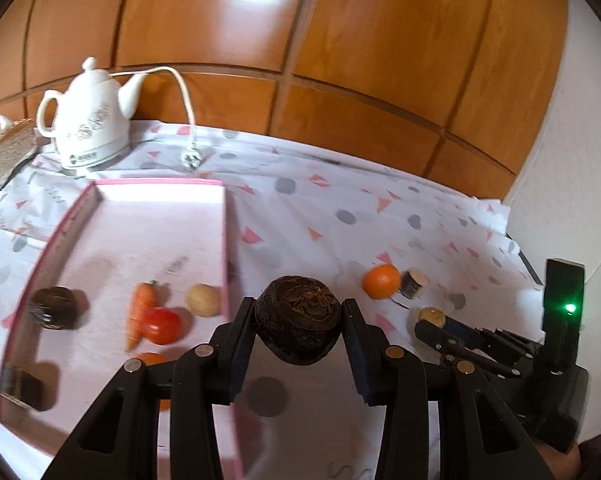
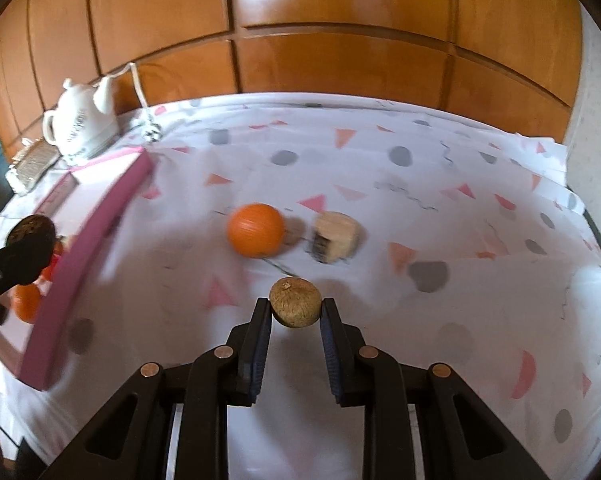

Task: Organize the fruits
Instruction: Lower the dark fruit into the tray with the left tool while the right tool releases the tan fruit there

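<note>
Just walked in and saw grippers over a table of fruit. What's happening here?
A person is sorting fruit into a pink tray with two handheld grippers. The left gripper is shut on a dark brown round fruit beside the tray's right wall. The right gripper is shut on a small tan fruit. A carrot, a tomato and other pieces already lie in the tray. An orange and a cut wood-like chunk remain on the tablecloth.

Black plastic gripper linkages, copper rivets, blue-padded jaws.
</note>
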`<state>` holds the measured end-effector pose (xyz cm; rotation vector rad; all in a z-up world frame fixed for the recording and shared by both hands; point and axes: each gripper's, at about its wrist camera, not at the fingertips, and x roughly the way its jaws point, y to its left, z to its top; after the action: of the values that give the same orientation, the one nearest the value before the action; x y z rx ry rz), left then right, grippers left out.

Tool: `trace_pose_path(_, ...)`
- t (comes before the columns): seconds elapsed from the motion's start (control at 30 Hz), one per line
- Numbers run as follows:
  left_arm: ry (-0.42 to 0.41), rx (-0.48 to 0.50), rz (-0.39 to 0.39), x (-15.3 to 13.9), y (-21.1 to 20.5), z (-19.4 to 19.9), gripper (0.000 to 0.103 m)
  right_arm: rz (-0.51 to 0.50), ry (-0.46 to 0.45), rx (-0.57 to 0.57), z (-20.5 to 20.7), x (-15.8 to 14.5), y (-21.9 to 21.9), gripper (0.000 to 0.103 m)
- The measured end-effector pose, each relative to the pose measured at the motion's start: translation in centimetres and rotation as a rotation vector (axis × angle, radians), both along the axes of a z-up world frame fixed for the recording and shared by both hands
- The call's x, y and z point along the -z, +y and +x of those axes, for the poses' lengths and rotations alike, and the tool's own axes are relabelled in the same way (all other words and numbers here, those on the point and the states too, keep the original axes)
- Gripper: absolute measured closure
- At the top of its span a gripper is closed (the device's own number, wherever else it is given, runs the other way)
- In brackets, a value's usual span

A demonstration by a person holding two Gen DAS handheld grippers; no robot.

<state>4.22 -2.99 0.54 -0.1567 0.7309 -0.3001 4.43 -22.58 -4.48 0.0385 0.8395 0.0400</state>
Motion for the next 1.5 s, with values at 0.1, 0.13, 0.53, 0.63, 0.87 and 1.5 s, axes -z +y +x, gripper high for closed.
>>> trace_pose_path(0.1, -0.001, -0.039, 0.002, -0.2, 1.5, 0.1, 0.06, 0.027, -0.007, -0.059, 0.1, -0.7, 1.9, 0.078)
trace_pose_path(0.13, -0.002, -0.052, 0.005, -0.2, 2.0, 0.1, 0.06, 0.028, -0.011, -0.082, 0.1, -1.0, 2.7, 0.078)
trace_pose_path(0.53, 0.012, -0.196, 0.022, 0.1, 7.8, 0.0, 0.06, 0.076, -0.033, -0.296, 0.6, -3.3, 9.9, 0.078)
trace_pose_path(0.63, 0.015, -0.222, 0.023, 0.2, 9.0, -0.1, 0.06, 0.095, -0.028, -0.328, 1.1, -3.6, 11.3, 0.078)
trace_pose_path(0.87, 0.029, -0.266, 0.028, 0.6, 10.6, 0.0, 0.06, 0.144, -0.015, -0.384, 2.3, -4.6, 14.2, 0.078)
trace_pose_path(1.5, 0.063, -0.348, 0.044, 1.7, 13.6, 0.7, 0.06, 0.165, -0.015, -0.427, 6.4, -5.5, 19.8, 0.078)
